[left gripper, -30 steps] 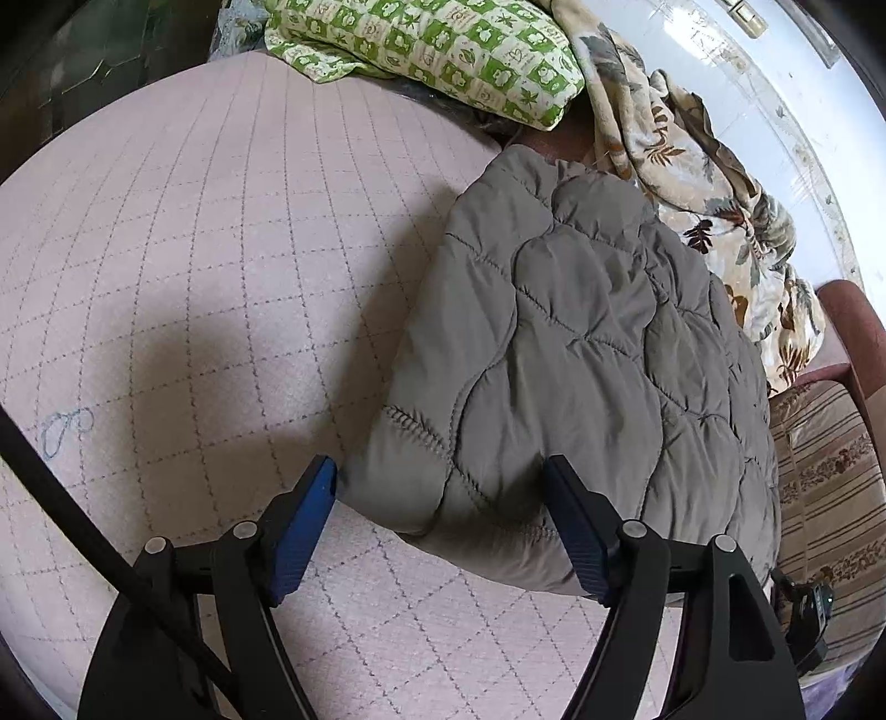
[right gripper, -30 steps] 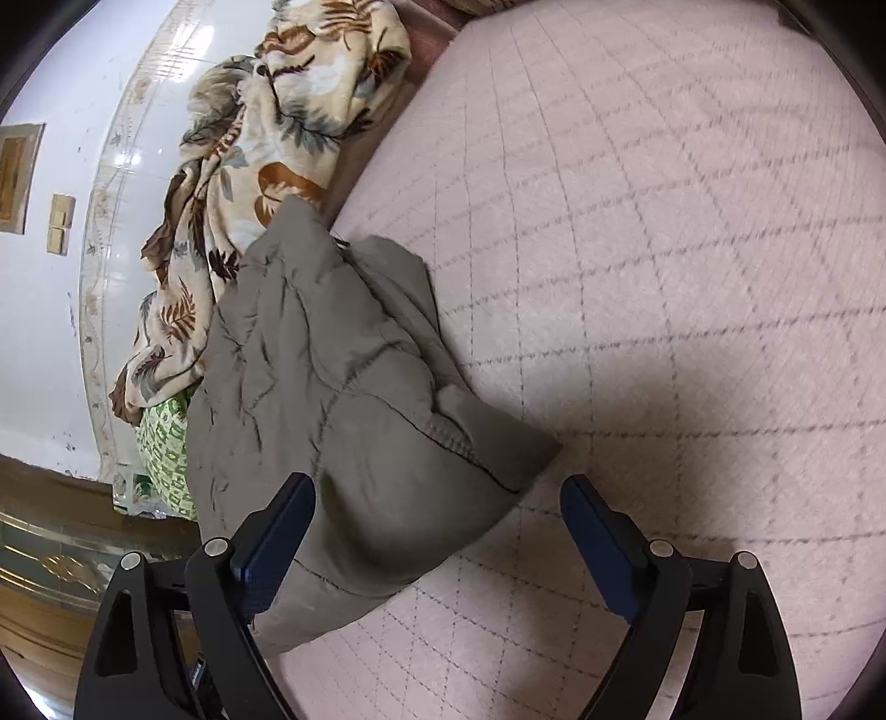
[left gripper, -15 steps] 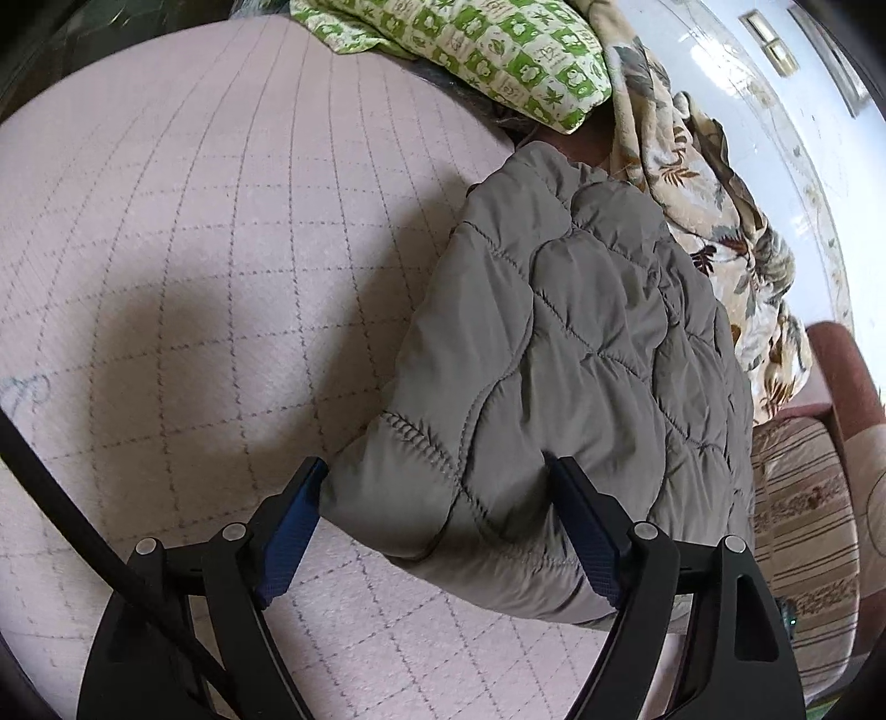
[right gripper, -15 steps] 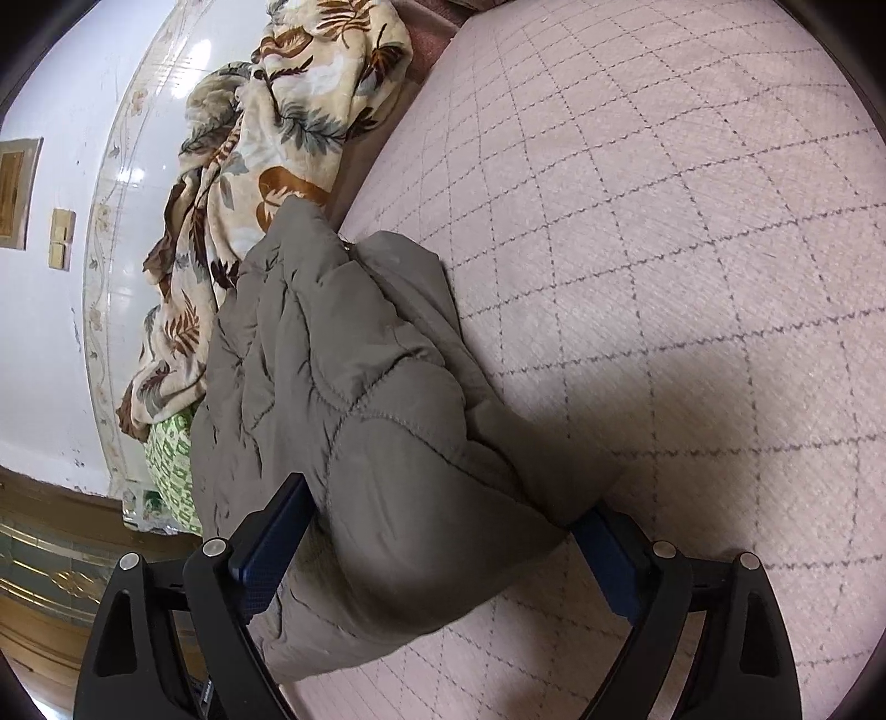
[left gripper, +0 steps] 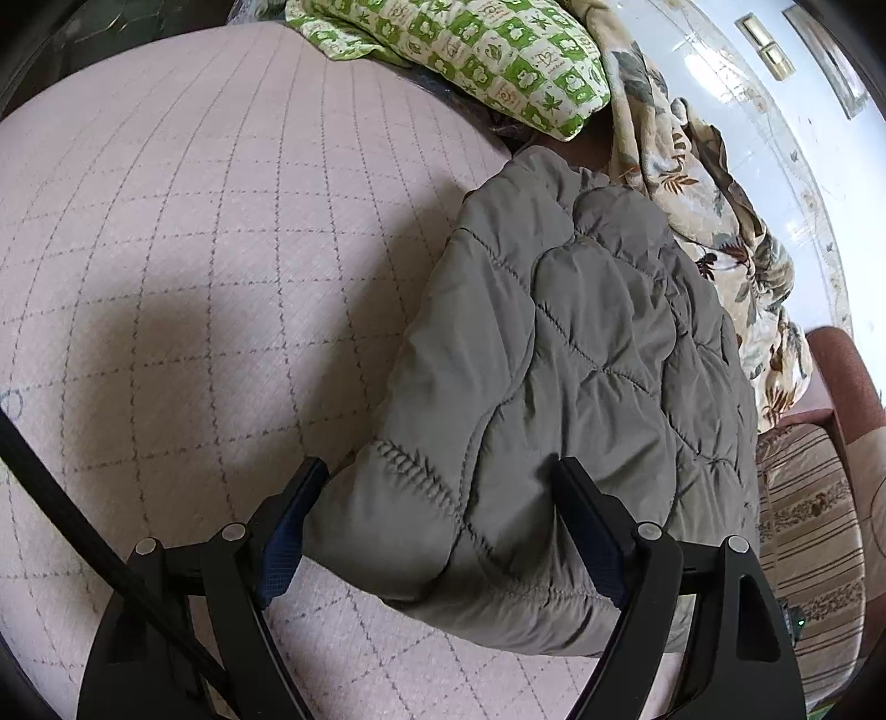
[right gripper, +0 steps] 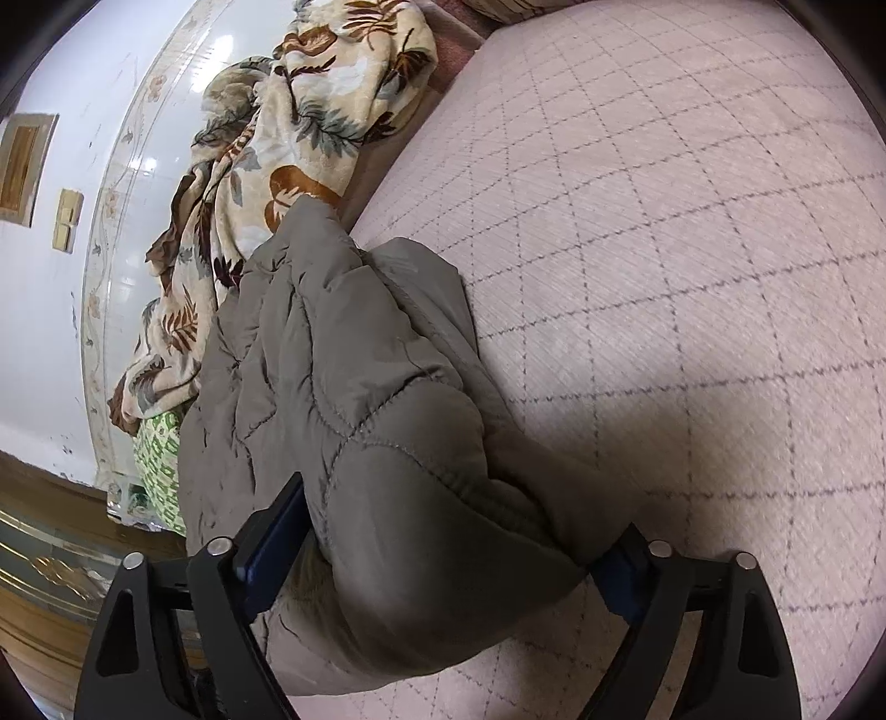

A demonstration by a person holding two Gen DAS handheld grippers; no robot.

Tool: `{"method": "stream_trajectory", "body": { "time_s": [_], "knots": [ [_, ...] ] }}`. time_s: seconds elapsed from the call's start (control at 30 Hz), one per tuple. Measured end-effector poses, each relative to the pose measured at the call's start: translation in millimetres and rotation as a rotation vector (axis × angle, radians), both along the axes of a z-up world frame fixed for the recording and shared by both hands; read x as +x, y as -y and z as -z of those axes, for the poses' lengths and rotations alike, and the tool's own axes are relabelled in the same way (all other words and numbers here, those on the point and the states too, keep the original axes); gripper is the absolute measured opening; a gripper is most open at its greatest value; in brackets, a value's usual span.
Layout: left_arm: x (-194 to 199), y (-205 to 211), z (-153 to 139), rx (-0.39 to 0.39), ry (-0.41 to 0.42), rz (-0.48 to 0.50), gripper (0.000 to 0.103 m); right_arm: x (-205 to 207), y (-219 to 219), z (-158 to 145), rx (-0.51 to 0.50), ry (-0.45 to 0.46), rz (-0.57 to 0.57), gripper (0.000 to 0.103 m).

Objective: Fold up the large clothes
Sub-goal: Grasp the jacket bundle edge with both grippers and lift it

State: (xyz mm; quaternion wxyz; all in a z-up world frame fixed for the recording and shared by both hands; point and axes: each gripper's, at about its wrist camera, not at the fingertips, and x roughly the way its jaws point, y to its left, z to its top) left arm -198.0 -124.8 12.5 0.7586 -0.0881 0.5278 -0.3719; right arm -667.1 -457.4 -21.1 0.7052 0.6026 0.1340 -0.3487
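Through the left wrist camera we see our left tongs (left gripper: 443,526) spread wide around one end of the folded grey quilted jacket (left gripper: 565,354), which lies on the pink checked bed (left gripper: 194,249) along its far edge, beside a green patterned pillow (left gripper: 476,50) and a leaf-print blanket (left gripper: 714,221). Through the right wrist camera our right tongs (right gripper: 448,531) stand just as wide around the jacket's (right gripper: 332,387) other bulging end, fingers (right gripper: 271,534) against the fabric but not clenched.

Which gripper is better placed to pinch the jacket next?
Roughly even, right slightly: the right gripper has a jacket corner filling its open fingers. The left gripper straddles a thicker folded edge.
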Motion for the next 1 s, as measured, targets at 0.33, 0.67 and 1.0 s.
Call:
{"method": "stream_trajectory", "body": {
  "time_s": [0.33,0.67,1.0],
  "knots": [
    [-21.6,20.6,-18.2,0.141,0.272,0.047,0.076,16.8,-2.6,-12.7,-0.117,-0.168,-0.072,0.076],
    [-19.2,20.3,-16.6,0.135,0.264,0.037,0.078,18.1,-1.5,-9.6,-0.135,-0.142,-0.059,0.078],
    [-14.7,20.6,-12.5,0.117,0.231,0.025,0.083,21.5,1.9,-4.8,-0.110,-0.110,-0.054,0.087]
  ]
}}
